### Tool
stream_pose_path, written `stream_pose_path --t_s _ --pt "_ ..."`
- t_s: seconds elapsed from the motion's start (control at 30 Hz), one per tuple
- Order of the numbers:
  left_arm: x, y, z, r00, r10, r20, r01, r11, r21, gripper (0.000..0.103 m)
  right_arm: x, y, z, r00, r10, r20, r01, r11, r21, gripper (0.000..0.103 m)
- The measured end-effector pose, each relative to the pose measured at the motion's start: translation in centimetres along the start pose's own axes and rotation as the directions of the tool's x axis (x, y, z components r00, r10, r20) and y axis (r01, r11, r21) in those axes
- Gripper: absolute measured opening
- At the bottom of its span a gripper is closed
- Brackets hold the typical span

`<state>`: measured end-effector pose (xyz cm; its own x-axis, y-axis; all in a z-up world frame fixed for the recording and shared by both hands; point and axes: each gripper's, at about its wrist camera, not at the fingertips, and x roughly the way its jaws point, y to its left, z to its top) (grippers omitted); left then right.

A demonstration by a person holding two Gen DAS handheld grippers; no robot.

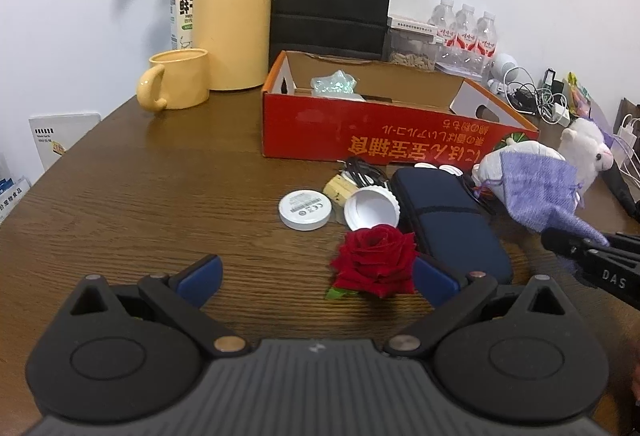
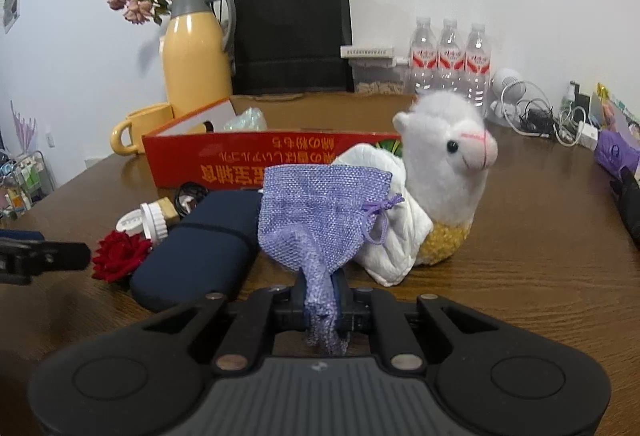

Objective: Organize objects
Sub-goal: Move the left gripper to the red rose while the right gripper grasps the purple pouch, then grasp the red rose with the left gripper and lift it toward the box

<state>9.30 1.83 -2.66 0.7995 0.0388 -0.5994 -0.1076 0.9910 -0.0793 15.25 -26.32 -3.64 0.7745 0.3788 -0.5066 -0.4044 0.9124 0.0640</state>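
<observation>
Right gripper (image 2: 322, 300) is clamped on a corner of the purple drawstring pouch (image 2: 320, 212) beside the alpaca plush (image 2: 448, 172), left gripper (image 1: 316, 276) wide open w/ red rose (image 1: 374, 262) near its right finger; next, prob. lift pouch into red box (image 2: 256, 156).

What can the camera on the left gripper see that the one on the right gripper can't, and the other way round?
Only the left view shows the milk carton and the round white puck. Only the right view shows the alpaca's yellow base and the purple mesh pouch pinched between the right gripper's fingers. Both show the red cardboard box, the red rose, the navy case and the yellow thermos.
</observation>
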Motion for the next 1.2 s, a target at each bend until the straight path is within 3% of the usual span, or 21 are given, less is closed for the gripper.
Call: stream_pose_path --t_s 0.2,0.43,0.47,0.5,0.53,0.63,1.2 --pt "1.7 -0.5 0.1 1.000 0.008 -0.017 -0.008 1.000 -0.027 0.103 -1.0 0.0 0.0 0.998 -0.004 0.058 0.004 1.000 -0.004 0.009" --pt "3.5 -1.0 0.5 1.000 -0.024 -0.019 0.023 0.998 -0.054 0.100 -1.1 0.0 -0.1 0.998 0.002 0.063 -0.002 1.000 -0.005 0.009" --pt "3.7 -1.1 0.5 0.999 -0.035 -0.018 0.034 0.998 -0.058 0.095 -1.1 0.0 -0.1 0.998 0.003 0.064 -0.003 1.000 -0.007 0.009" --pt "3.7 -1.1 0.5 0.999 -0.048 -0.015 0.047 0.997 -0.062 0.079 -1.1 0.0 -0.1 0.998 0.003 0.065 -0.002 1.000 -0.009 0.009" --pt "3.8 -1.2 0.4 0.998 -0.060 -0.020 0.059 0.996 -0.062 0.053 -1.2 0.0 -0.1 0.998 0.003 0.066 -0.002 1.000 -0.011 0.009" --pt "3.4 -1.3 0.1 0.998 -0.068 -0.006 0.068 0.996 -0.056 0.042 -1.2 0.1 -0.2 0.998 0.005 0.070 -0.003 1.000 -0.016 0.009" --pt "0.5 -1.6 1.5 0.988 -0.095 0.121 0.098 0.995 -0.017 0.040 -2.0 1.0 0.0 0.988 0.026 0.153 -0.015 0.997 -0.070 0.009"
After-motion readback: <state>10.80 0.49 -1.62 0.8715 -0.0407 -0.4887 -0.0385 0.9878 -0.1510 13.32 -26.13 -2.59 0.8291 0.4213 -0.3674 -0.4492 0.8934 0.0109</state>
